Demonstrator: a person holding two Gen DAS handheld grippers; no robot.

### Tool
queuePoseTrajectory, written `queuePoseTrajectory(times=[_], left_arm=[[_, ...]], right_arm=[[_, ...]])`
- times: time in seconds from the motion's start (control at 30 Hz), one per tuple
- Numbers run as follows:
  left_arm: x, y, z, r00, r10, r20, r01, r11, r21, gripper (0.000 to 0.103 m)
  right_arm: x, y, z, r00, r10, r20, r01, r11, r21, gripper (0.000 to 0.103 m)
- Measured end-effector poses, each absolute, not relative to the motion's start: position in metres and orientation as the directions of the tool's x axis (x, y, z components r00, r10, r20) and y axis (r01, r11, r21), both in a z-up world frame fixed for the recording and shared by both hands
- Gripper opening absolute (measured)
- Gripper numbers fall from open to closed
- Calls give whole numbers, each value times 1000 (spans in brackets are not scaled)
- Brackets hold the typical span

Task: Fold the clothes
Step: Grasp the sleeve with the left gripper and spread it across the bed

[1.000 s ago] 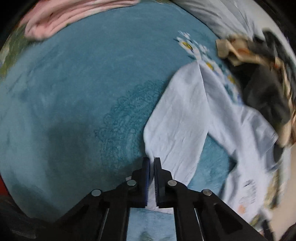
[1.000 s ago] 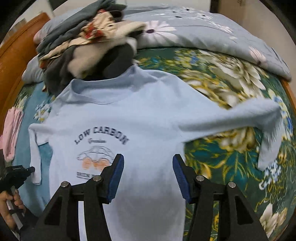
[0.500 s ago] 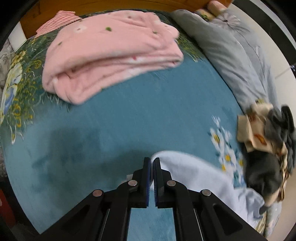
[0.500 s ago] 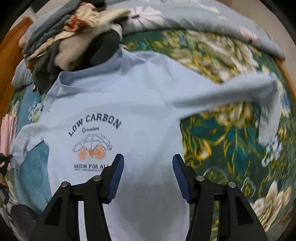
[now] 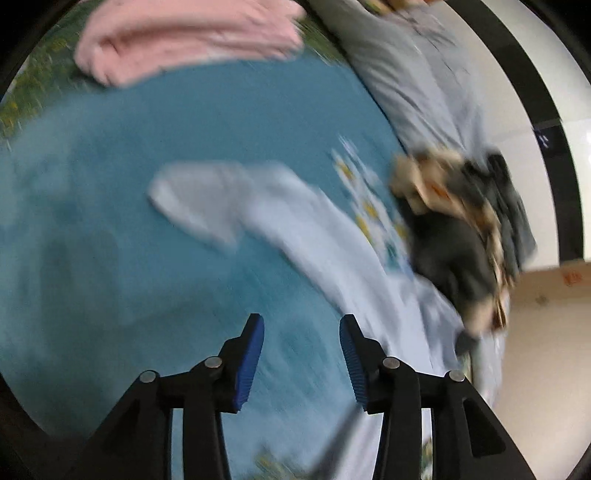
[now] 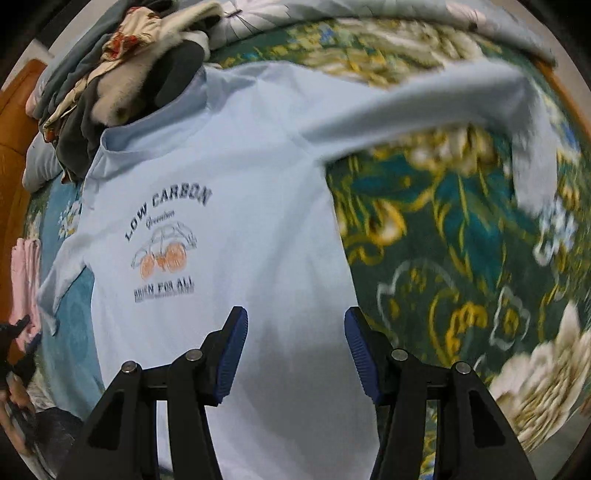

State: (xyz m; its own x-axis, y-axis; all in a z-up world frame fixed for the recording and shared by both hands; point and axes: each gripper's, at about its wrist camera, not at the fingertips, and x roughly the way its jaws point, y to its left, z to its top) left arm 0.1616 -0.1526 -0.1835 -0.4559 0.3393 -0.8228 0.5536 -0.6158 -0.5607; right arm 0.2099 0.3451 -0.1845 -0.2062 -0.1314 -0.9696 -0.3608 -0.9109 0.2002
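Observation:
A pale blue long-sleeved shirt with a "LOW CARBON" car print lies face up on the bed. Its one sleeve stretches right over the green floral cover. In the left wrist view the other sleeve lies spread on the teal blanket, ahead of my left gripper. That gripper's jaws are opening and nothing is between them. My right gripper hovers open over the shirt's lower body, holding nothing.
A pile of unfolded clothes sits beyond the shirt's collar; it also shows at the right as the clothes pile. Folded pink fabric lies at the far end of the teal blanket. A grey floral duvet runs along the back.
My left gripper was shut on the sleeve's end, drew it out across the teal blanket, then let go and lifted away. My right gripper slid over the shirt, staying open.

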Motion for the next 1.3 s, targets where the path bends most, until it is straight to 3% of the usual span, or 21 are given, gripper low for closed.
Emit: queuePoseTrajectory(times=[0.27,0.47,0.5,0.53,0.57,0.6,0.83,1.1,1.3], left_arm=[[160,-6,-223,-177,410,-895,395,-803,-446,51],[163,7,-215,-180,377,-908,372,-829,-418,46],[165,6,-215,-180,369,-912,378,-830,-411,28],[166,5,-215,-180,361,-915,384,-831,-403,13],[168,3,-213,-186,356,-916,390,-829,-402,8],[168,3,-211,-192,349,-917,389,-831,-398,4],[175,9,-197,-190,285,-939,392,-856,-339,1],[184,14,-215,-37,261,-965,421,-871,-251,1],[185,9,-199,-141,316,-938,415,-842,-346,2]], right_arm=[[246,364,-204,-201,-174,-964,-423,-872,246,56],[254,355,-205,-201,-136,-970,-379,-903,205,54],[254,352,-204,-197,-119,-973,-369,-911,186,51],[254,348,-203,-194,-98,-976,-356,-920,163,32],[255,346,-201,-193,-86,-978,-348,-926,150,9],[256,346,-199,-195,-91,-977,-348,-925,155,6],[267,353,-182,-215,-115,-970,-339,-922,185,2],[279,377,-178,-206,-105,-973,-332,-928,171,1],[282,383,-178,-224,-178,-958,-326,-913,246,2]])
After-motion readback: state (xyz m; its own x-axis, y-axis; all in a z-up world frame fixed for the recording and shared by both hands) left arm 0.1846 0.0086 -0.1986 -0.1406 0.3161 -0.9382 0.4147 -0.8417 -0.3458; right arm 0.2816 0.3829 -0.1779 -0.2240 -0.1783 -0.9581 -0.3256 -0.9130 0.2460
